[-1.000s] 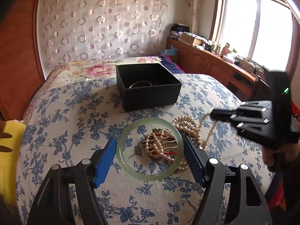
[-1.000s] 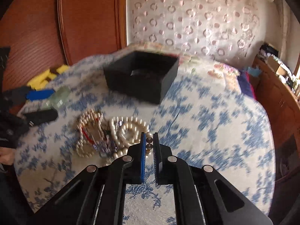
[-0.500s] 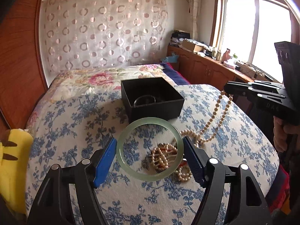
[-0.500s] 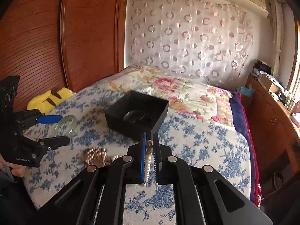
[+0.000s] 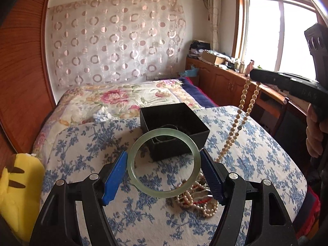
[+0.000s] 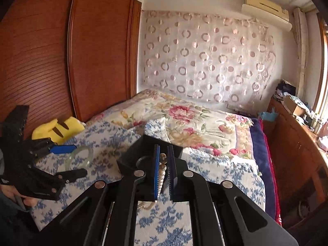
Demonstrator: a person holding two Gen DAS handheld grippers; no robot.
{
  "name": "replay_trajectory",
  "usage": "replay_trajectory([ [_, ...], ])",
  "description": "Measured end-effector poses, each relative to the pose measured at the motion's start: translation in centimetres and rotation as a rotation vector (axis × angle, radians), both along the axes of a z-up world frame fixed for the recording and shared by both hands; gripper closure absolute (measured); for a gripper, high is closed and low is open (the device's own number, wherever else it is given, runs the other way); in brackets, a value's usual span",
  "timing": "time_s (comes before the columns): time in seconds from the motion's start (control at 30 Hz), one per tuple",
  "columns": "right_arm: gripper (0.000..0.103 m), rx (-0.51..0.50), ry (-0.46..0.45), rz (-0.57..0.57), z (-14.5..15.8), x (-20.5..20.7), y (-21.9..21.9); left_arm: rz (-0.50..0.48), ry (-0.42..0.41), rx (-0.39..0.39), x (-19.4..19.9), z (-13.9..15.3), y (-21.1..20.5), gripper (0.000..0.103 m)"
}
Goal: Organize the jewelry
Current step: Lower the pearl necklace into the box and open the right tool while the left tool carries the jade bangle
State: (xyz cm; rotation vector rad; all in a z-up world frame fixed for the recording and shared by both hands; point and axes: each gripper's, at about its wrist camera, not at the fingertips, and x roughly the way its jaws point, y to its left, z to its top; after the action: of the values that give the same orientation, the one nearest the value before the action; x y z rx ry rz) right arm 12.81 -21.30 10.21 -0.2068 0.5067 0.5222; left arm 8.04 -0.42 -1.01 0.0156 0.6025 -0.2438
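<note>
My left gripper (image 5: 164,164) is shut on a pale green jade bangle (image 5: 131,160), held flat above the blue-flowered cloth. My right gripper (image 6: 163,164) is shut on a pearl necklace (image 6: 162,170); in the left wrist view the necklace (image 5: 239,110) hangs down from it in a long double strand at the right. A black open box (image 5: 196,131) stands on the cloth just beyond the bangle, with a dark ring-shaped piece inside. A heap of pearl strands with red cord (image 5: 196,198) lies on the cloth under my left gripper.
The blue-flowered cloth (image 5: 82,147) covers a bed with a floral quilt (image 5: 114,96) behind. A yellow plush toy (image 5: 16,192) lies at the left edge. A wooden wardrobe (image 6: 51,61) stands left; low wooden cabinets (image 5: 225,82) and a window are right.
My right gripper has lifted the pearl necklace high off the heap, so it now hangs free. My left gripper has risen with the bangle and moved closer to the black box.
</note>
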Motion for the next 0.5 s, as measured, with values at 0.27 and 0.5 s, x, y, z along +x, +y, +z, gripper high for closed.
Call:
replay_trajectory([
  [0.27, 0.095, 0.009, -0.03, 0.02, 1.9, 1.0, 1.3, 0.011, -0.005, 0.005, 1.4, 0.3, 0.2, 0.034],
  [0.5, 0.095, 0.003, -0.051, 0.023, 3.6, 2.0, 2.4, 0.021, -0.01, 0.017, 2.7, 0.7, 0.1, 0.034],
])
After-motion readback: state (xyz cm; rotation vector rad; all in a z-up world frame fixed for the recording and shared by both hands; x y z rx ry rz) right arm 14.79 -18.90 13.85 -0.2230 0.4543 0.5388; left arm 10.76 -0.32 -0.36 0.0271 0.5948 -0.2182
